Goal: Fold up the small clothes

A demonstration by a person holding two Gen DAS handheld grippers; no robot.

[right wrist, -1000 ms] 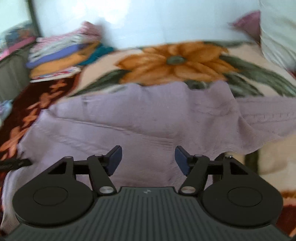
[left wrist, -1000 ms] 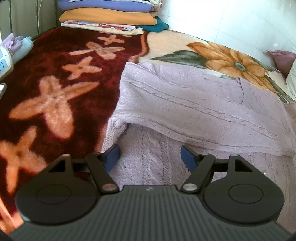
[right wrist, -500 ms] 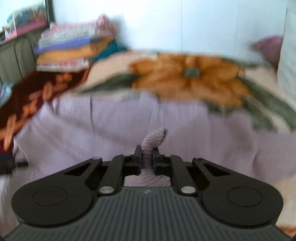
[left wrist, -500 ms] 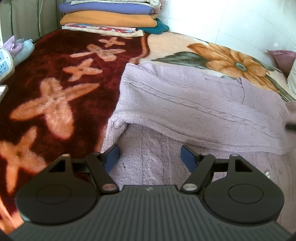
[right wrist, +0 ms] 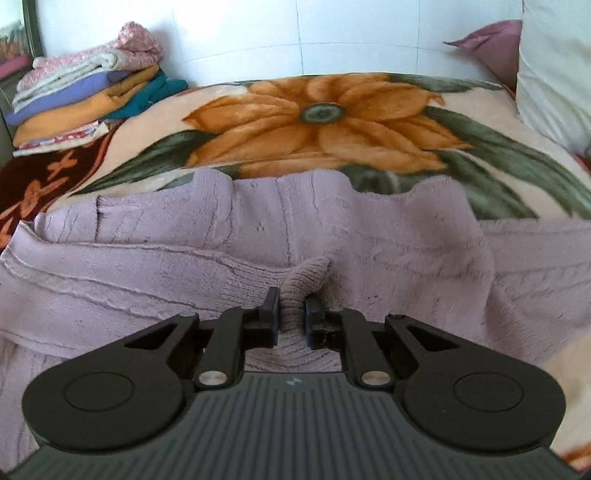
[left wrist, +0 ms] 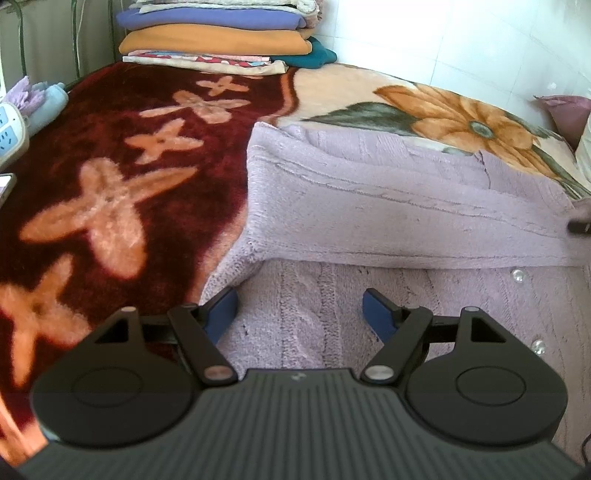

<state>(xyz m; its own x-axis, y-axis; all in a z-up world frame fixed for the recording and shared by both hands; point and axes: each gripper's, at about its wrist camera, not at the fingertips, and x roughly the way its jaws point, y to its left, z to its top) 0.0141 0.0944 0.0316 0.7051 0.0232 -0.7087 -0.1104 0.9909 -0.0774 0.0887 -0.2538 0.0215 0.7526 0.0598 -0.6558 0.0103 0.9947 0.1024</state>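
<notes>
A lilac knitted cardigan (left wrist: 388,206) lies spread on a flowered blanket, one part folded over its cable-knit front with pearl buttons (left wrist: 517,275). My left gripper (left wrist: 301,308) is open and empty, low over the cardigan's near left part. My right gripper (right wrist: 291,310) is shut on a ribbed cuff (right wrist: 306,275) of the cardigan (right wrist: 258,236), which sticks up between the fingers. A dark tip of the right gripper shows at the right edge of the left wrist view (left wrist: 580,225).
A stack of folded clothes (left wrist: 218,33) sits at the far end by the wall, also in the right wrist view (right wrist: 85,99). The dark red blanket part (left wrist: 110,155) lies left. A white pillow (right wrist: 554,74) and a mauve cushion (right wrist: 487,40) stand at the right.
My right gripper shut on the ribbed cuff and has pulled it back over the cardigan. My left gripper stayed open and nearly still.
</notes>
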